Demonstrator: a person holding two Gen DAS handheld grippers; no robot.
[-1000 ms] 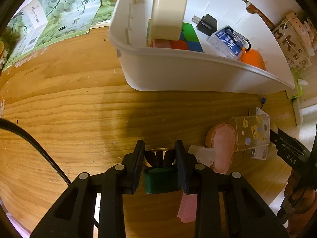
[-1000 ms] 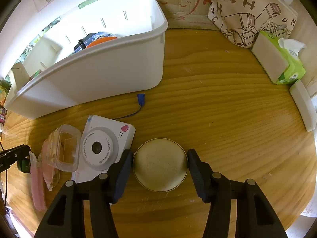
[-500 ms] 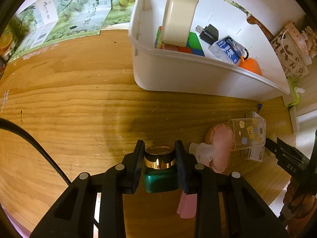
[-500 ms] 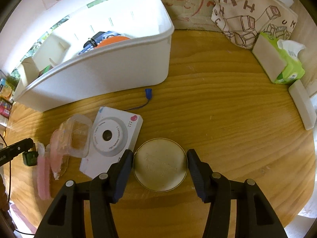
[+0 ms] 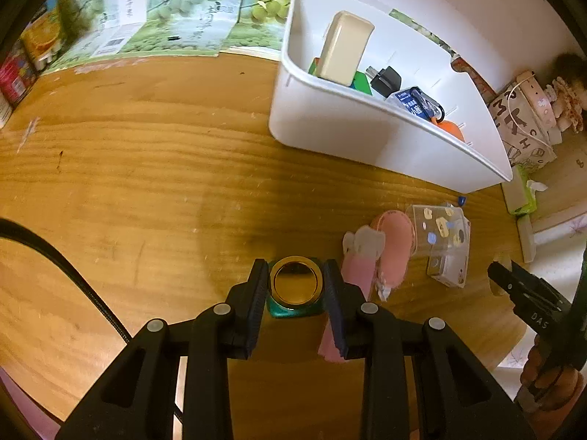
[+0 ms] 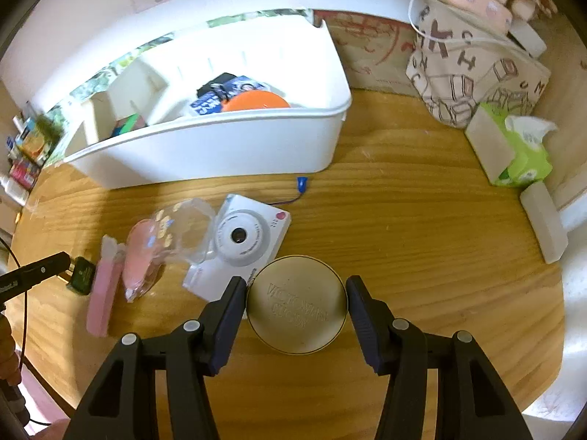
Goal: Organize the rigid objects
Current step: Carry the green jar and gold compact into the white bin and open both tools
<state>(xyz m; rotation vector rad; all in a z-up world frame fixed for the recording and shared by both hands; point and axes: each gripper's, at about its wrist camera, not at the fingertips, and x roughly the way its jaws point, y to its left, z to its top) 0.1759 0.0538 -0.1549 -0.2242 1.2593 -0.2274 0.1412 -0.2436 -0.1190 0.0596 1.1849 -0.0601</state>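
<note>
Left gripper: jaws clenched on square green glass jar with gold round lid, lid facing camera. Right gripper: jaws closed against round gold tin, tin apparently held. White plastic bin lies ahead and to right of left jaws, ahead-left of right jaws. Judgement: both loads go forward into bin; neither is visibly nearer.

we look down along each gripper's fingers, close over the wooden table; both views face the white bin ahead and share the pink items between them.
</note>
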